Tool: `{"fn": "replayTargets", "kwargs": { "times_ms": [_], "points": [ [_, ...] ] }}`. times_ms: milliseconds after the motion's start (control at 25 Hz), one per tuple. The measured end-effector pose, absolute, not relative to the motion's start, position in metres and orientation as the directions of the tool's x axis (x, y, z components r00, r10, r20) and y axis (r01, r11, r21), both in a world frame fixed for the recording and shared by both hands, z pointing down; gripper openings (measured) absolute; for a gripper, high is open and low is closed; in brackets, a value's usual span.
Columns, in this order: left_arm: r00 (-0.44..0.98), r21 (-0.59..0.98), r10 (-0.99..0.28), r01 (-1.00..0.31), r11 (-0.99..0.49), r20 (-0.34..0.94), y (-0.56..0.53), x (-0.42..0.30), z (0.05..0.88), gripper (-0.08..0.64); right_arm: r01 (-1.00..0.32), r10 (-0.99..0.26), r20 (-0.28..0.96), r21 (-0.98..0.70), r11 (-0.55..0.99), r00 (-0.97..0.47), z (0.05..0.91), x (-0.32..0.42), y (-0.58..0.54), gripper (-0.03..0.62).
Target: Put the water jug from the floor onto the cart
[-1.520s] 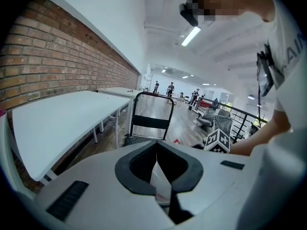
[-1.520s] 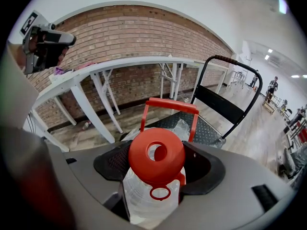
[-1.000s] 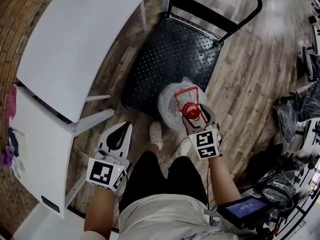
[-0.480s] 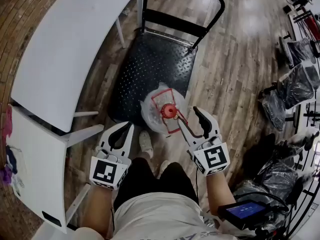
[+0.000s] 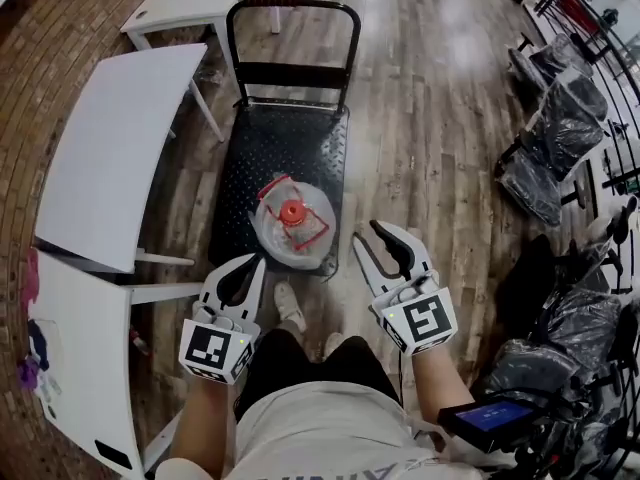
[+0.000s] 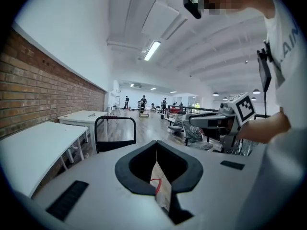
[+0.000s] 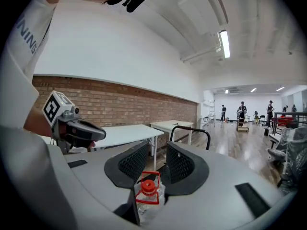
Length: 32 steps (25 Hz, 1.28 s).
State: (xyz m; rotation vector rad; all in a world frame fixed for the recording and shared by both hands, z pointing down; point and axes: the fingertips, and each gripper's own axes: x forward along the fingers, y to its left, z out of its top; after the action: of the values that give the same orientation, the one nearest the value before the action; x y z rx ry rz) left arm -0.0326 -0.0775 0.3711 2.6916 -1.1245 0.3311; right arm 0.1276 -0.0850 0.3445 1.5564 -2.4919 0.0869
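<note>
Right gripper [image 5: 370,234], released with empty jaws just narrowing, and clenched left gripper [image 5: 254,261]: hold both clear while confirming the water jug [image 5: 292,226] sits fully on the cart [image 5: 290,148].

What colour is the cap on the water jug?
Red; the cap shows best in the head view.

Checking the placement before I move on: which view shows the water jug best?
The head view: the whole water jug, red cap up, sits on the cart, at its near edge. The right gripper view shows only its cap and upper part, seen past the jaws; the left gripper view shows just a sliver.
</note>
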Motion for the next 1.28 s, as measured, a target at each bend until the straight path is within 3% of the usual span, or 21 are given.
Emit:
{"fn": "replayTargets", "kwargs": {
  "times_ms": [160,720,1280],
  "points": [
    [0.701,0.051,-0.665,-0.697,-0.715,0.258,-0.046,-0.018,0.349,0.002,-0.908,-0.905,0.126,0.062,0.415,-0.406,0.316,0.145,-0.05,0.115],
    [0.719,0.052,-0.667,-0.687,-0.725,0.196,0.038,-0.01,0.289,0.003,-0.934,-0.933,0.054,0.019,0.358,-0.356,0.272,0.167,0.034,0.037],
    [0.707,0.029,-0.699,-0.705,-0.709,0.113,0.034,-0.095,0.259,0.003,-0.914,-0.922,0.104,0.13,0.383,-0.372,0.25,0.062,0.037,0.006]
  ]
}}
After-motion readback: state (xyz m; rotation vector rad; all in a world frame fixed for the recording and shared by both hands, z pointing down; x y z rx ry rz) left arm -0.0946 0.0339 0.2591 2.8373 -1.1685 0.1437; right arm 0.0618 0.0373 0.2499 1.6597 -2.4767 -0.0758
